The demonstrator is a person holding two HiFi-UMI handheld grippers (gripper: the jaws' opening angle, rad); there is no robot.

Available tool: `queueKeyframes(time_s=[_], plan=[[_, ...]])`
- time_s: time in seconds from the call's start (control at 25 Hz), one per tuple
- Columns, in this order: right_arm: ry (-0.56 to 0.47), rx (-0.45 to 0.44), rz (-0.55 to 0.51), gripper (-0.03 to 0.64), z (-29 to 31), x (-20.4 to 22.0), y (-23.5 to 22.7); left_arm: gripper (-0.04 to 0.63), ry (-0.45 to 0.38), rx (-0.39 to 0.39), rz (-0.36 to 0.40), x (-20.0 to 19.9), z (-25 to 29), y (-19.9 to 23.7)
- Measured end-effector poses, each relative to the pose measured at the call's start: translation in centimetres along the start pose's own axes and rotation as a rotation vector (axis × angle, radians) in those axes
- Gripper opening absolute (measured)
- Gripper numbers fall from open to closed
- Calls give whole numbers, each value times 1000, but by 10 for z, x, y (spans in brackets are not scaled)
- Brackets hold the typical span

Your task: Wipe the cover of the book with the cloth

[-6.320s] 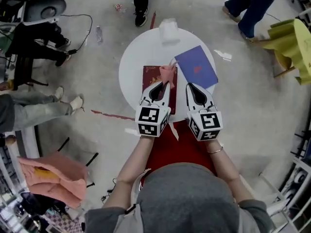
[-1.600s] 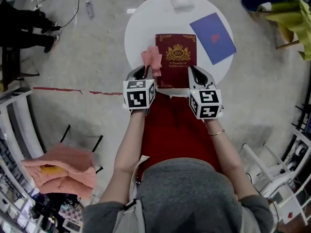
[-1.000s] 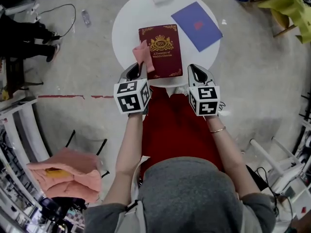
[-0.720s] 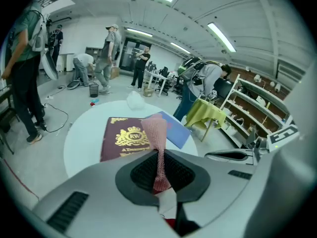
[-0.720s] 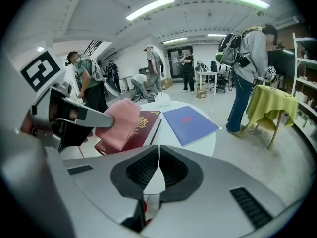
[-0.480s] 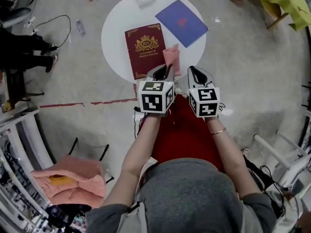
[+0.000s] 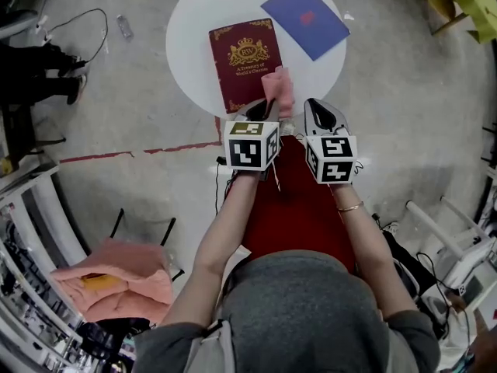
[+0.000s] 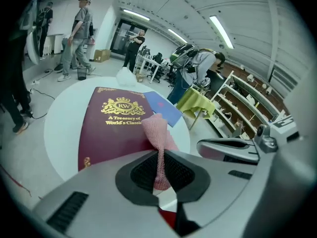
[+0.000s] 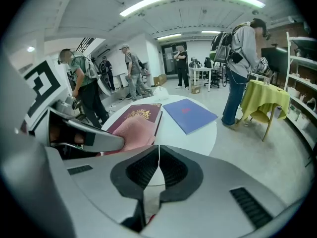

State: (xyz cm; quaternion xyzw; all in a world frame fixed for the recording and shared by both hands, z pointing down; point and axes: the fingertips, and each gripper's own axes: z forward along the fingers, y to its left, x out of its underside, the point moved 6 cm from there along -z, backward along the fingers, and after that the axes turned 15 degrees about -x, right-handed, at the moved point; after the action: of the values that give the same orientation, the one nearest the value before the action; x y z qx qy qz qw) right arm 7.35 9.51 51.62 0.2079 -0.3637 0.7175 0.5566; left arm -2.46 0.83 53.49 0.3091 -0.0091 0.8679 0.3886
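1. While your left gripper (image 7: 262, 113) pinches the cloth (image 7: 278, 90), it has swept across the book (image 7: 242, 57) from the left edge to the near right corner.
2. Your right gripper (image 7: 321, 115) waits alongside, jaws pressed together, empty.
3. That pass likely covers most of the cover; the book lies flat mid-surface (image 7: 190, 49).

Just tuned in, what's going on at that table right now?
A person works at a round white table with a gripper in each hand. The left tongs are shut on a pink cloth, which sits at the near right corner of the maroon book. The right tongs are shut and empty, held just beside the left. A blue folder lies apart, farther back on the right.
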Motion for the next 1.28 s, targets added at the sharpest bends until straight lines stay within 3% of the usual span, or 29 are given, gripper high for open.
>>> queueKeyframes(time_s=[0.8,1.28], plan=[[57,-32,-82,29,60,-14,90,32,37,-68,-125,37,-45,132],[48,17,-81,29,72,-20,105,32,58,-114,-111,42,-48,182]])
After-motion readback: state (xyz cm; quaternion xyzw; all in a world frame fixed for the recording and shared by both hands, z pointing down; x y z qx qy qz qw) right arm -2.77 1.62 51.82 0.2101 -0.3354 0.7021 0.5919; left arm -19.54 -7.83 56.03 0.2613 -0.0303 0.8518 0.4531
